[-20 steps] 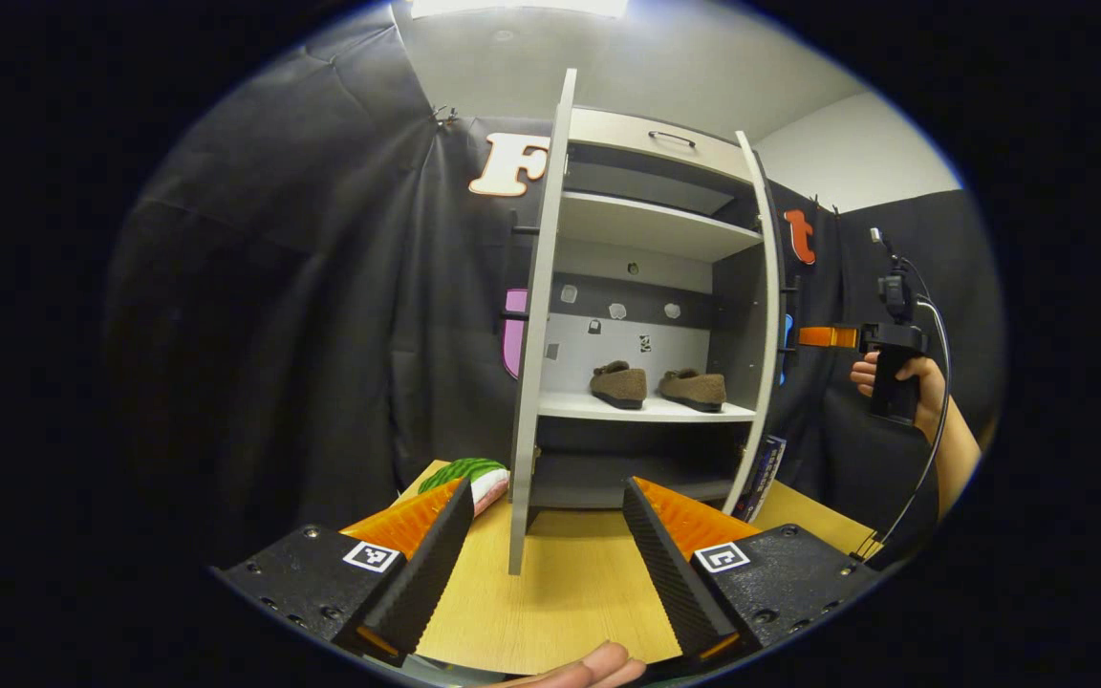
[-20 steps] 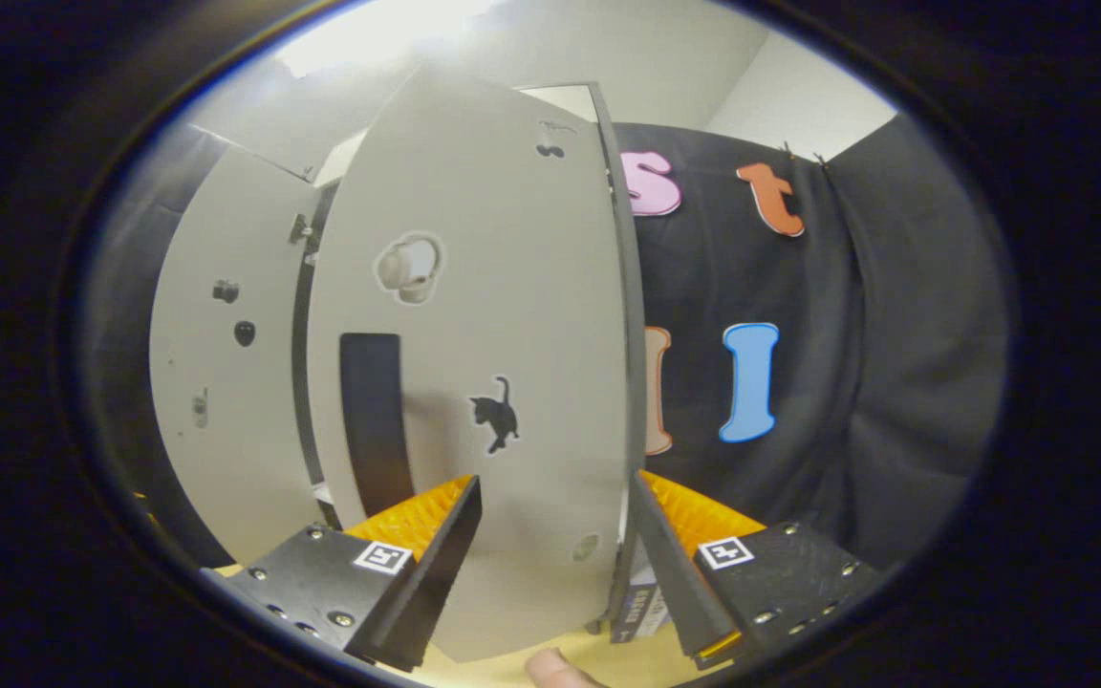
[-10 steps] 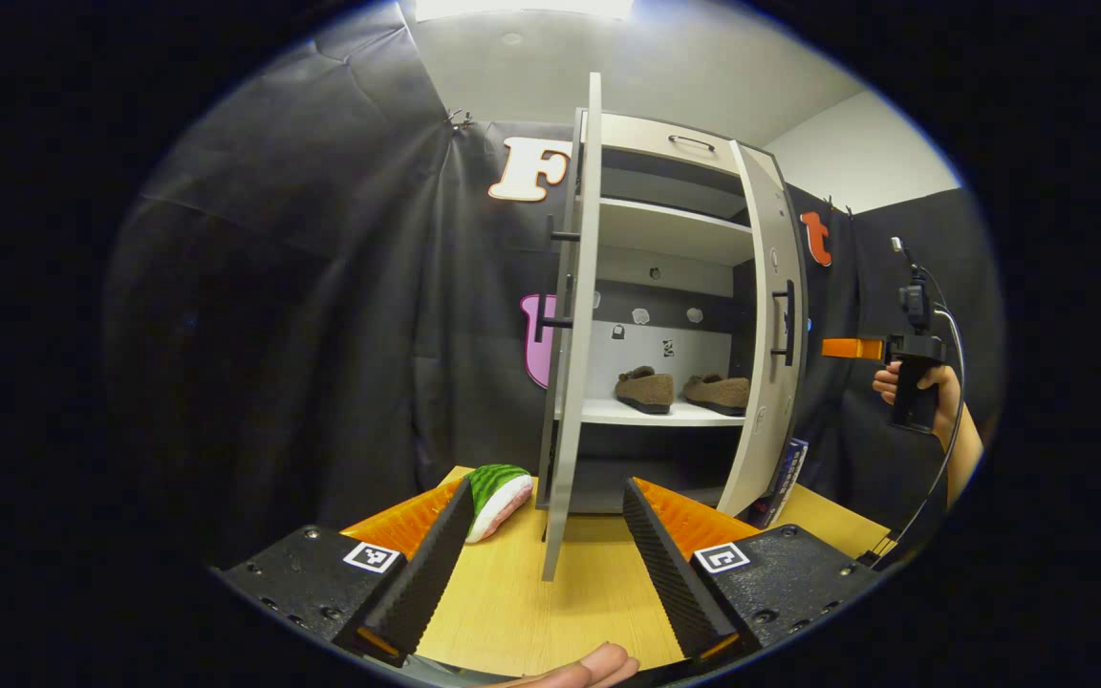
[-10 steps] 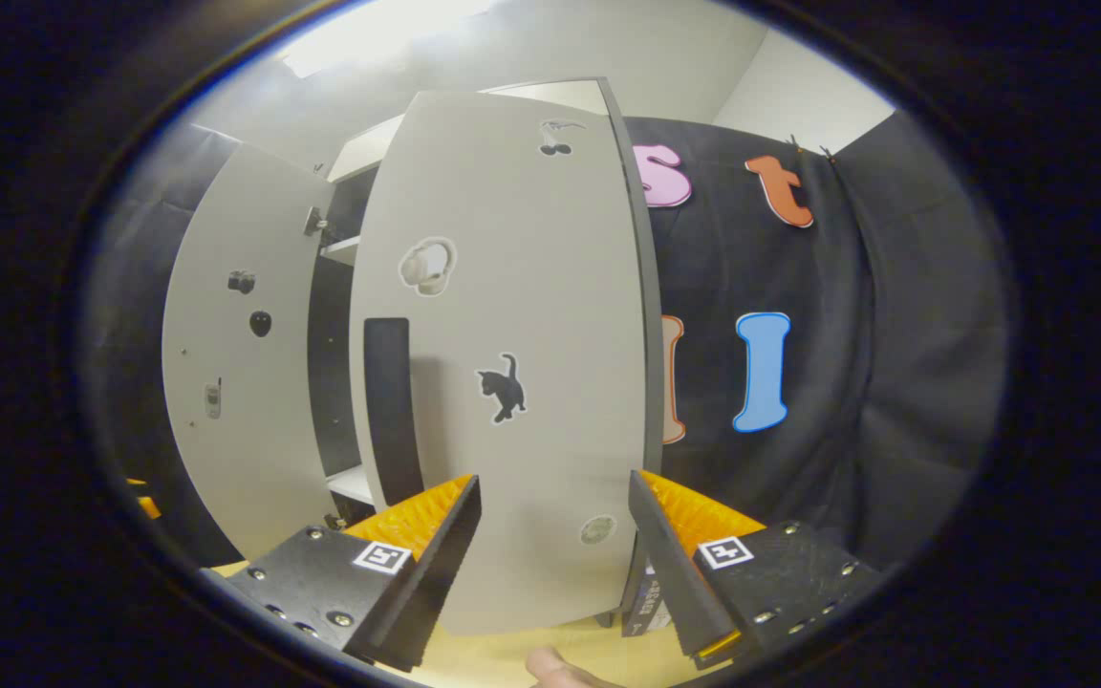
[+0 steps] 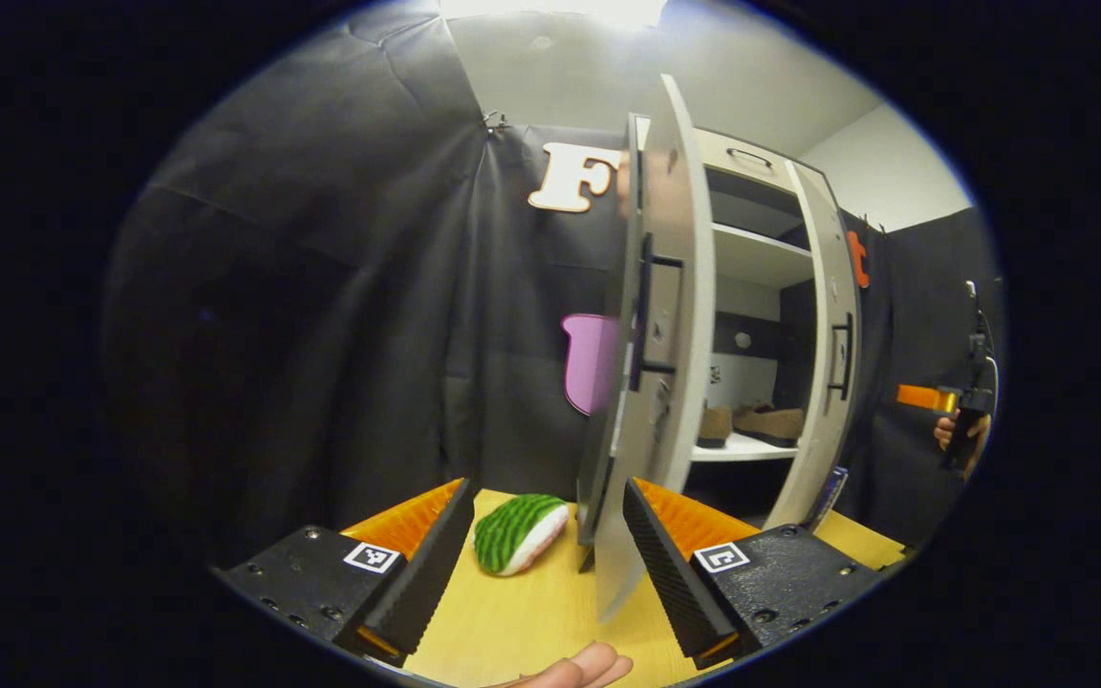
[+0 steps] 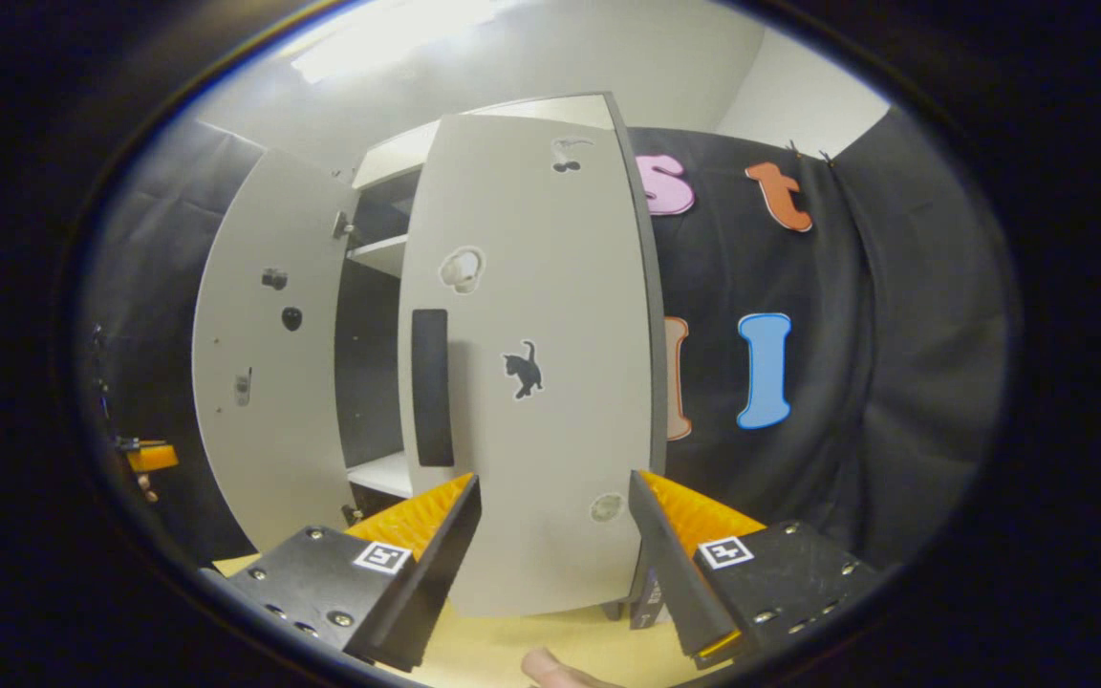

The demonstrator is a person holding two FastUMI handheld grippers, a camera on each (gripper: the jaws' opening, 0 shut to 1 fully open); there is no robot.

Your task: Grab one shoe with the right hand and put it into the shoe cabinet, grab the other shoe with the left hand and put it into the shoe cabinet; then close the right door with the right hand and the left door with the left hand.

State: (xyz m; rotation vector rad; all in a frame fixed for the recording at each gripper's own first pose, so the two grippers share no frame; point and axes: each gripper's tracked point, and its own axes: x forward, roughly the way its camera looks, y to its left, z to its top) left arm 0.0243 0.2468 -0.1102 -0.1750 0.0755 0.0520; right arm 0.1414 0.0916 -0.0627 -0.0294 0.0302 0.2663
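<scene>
Two pairs of fingers stand wide apart with nothing between them. In the left gripper view, the left gripper [image 5: 543, 549] hovers low over the pale yellow wooden counter [image 5: 522, 621], its spread fingers framing the lower edge of the tall white left door [image 5: 660, 344] of the shoe cabinet; whether either finger touches the door cannot be told. A fingertip of the holding hand [image 5: 579, 666] shows at the bottom edge. Just beyond the left finger, a green-striped, watermelon-patterned soft toy [image 5: 519, 532] lies on the counter beside the foot of the door. The left door, with its black bar handle [image 5: 644, 315] on the outer face, stands partly swung in. Behind it, the open white shoe cabinet [image 5: 751, 258] shows its shelves, and the two brown fuzzy slipper-like shoes [image 5: 766, 423] sit side by side on the lower white shelf [image 5: 740, 449]. Farther right, the white right door [image 5: 832, 354] is also partly open.

In the right gripper view, the right gripper [image 6: 553, 554] is likewise parted, close in front of the right door's outer face [image 6: 550, 382], which carries a black handle [image 6: 431, 387] and a small black cat sticker [image 6: 524, 369]. Beyond, the left door's [image 6: 259, 354] inner face shows, with a dark gap between the two doors.
</scene>
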